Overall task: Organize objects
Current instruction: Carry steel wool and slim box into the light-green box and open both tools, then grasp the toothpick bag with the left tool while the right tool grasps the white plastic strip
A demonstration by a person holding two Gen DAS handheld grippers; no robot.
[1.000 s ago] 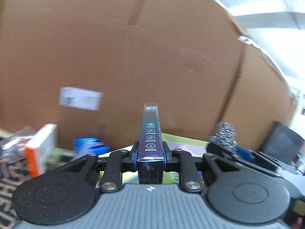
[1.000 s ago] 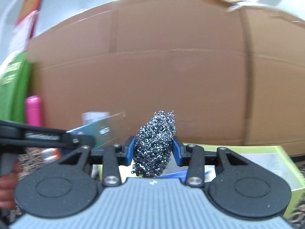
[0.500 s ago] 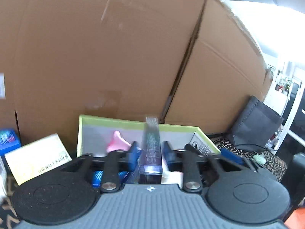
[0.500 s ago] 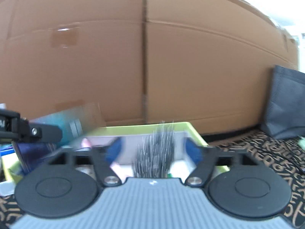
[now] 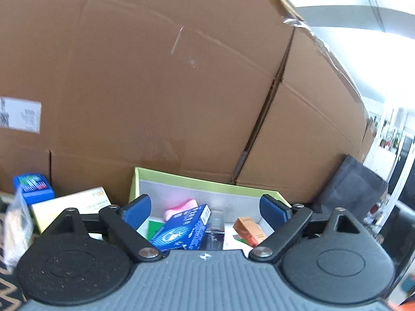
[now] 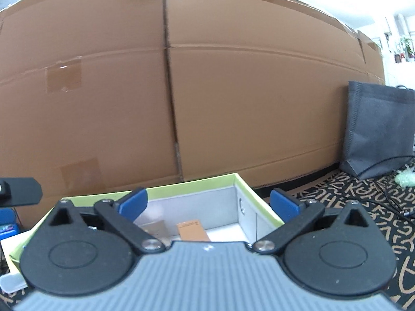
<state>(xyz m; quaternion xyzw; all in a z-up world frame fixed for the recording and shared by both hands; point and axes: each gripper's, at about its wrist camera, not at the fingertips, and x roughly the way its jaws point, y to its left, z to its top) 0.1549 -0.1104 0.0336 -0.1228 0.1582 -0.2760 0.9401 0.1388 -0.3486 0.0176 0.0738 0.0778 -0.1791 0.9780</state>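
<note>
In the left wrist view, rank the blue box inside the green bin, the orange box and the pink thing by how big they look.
1. blue box
2. orange box
3. pink thing, partly hidden behind the blue box, so its rank is unsure.

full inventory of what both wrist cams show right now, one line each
storage bin: 1, lime-green rim, grey lining, ahead of both grippers
blue box: 1, blue, tilted in bin
pink item: 1, pink, in bin behind blue box
orange carton: 1, orange-brown, in bin, right side
green item: 1, green, in bin, mostly hidden
cardboard boxes: at least 2, brown, behind bin
yellow box: 1, pale yellow, left of bin
small blue box: 1, blue, far left
grey bag: 1, grey, right, against cardboard
patterned rug: 1, black and tan, floor
left hand-held gripper: open, empty
right hand-held gripper: open, empty
</note>
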